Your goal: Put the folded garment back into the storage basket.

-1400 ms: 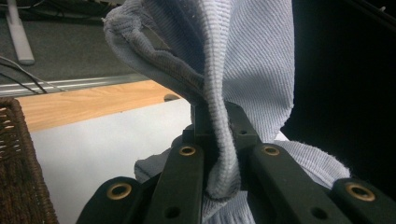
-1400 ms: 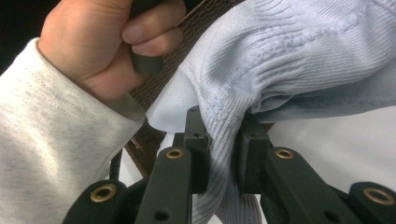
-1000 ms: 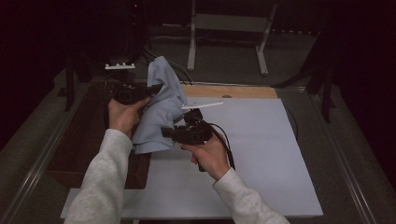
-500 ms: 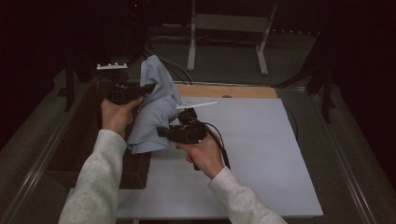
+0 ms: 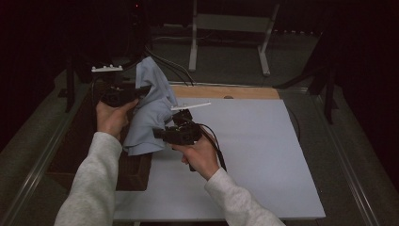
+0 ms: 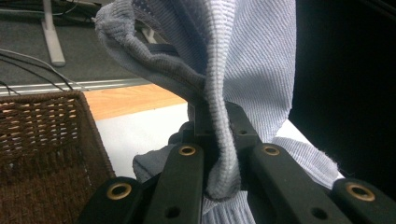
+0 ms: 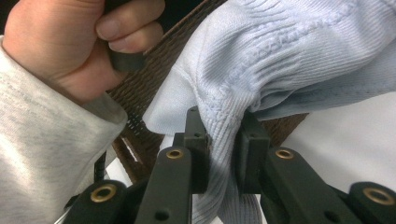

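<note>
A light blue knit cloth [image 5: 151, 107] hangs between my two grippers above the left edge of the table. My left gripper [image 5: 141, 90] is shut on its upper part, and in the left gripper view the jaws [image 6: 219, 125] pinch a vertical fold of the cloth [image 6: 252, 56]. My right gripper [image 5: 159, 134] holds the lower edge. In the right gripper view its jaws [image 7: 223, 136] squeeze a bunched ribbed seam of the cloth [image 7: 280, 60]. The person's left hand [image 7: 70, 46] is close by at the upper left.
A dark brown wicker basket [image 5: 136, 169] sits under the cloth at the table's left side; its woven wall [image 6: 42, 140] is near the left gripper. A white board [image 5: 254, 155] covers the table, with a wooden strip [image 5: 226, 92] behind it. Cables and a metal stand lie beyond.
Both hands and the cloth have drifted a little to the left. Both grips on the cloth are unchanged.
</note>
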The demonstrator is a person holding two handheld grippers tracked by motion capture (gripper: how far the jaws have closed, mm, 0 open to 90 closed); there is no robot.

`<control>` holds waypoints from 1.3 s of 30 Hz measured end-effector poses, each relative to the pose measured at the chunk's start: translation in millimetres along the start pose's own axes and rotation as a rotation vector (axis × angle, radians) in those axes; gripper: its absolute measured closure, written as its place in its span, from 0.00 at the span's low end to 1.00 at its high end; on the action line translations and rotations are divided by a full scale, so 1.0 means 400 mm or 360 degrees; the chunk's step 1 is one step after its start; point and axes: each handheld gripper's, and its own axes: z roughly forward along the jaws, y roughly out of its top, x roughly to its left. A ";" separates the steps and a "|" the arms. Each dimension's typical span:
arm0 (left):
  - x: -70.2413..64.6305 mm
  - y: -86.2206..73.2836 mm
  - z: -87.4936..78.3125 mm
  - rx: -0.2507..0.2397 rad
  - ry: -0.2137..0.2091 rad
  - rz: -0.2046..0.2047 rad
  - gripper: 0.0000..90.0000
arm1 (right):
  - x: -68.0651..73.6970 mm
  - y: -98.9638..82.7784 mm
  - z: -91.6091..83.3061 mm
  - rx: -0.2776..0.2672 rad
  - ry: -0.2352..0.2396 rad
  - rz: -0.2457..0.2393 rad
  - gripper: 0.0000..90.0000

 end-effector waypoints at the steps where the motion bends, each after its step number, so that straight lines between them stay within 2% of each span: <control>1: 0.001 0.000 -0.001 0.0002 0.0003 0.0003 0.96 | 0.000 0.000 0.002 -0.0002 0.0001 -0.0001 0.87; 20: 0.033 -0.006 -0.027 -0.0008 0.0019 0.0008 0.96 | 0.014 0.004 0.040 0.0000 0.0002 -0.0004 0.87; 39: 0.075 -0.017 -0.065 -0.0025 0.0035 -0.0006 0.96 | 0.049 0.015 0.093 0.0008 0.0009 -0.0013 0.87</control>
